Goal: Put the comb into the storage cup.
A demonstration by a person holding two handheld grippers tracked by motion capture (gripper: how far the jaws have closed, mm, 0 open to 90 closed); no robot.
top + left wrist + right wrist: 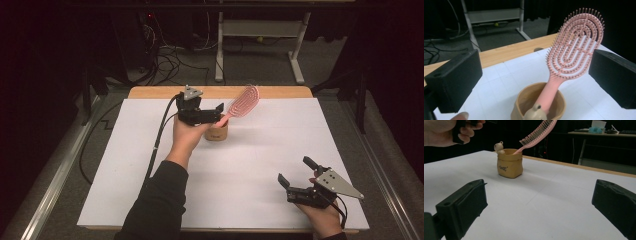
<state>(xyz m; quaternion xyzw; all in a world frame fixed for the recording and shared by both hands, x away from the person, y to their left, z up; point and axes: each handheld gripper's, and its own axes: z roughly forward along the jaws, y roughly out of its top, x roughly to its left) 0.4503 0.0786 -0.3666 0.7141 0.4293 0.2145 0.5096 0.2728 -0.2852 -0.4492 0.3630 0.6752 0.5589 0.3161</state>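
A pink vented hairbrush [243, 102] [574, 47] [539, 132] stands handle-down in a small tan cup [216, 132] [524, 105] [509, 166] with a little bear figure [499, 147] on its rim. The brush leans up and away to the far right. My left gripper [212, 114] [536, 77] hovers just left of the cup, open, its jaws wide on either side of the brush head without pressing it. My right gripper [294, 170] [539, 205] rests near the table's front right corner, open, nothing between its jaws, pointing toward the cup.
The white tabletop [250, 165] has a wooden strip [150, 92] along its far edge. Behind it on the floor are a white desk frame [260, 30] and loose cables [165, 60]. Metal rails [55, 185] run along both sides of the table.
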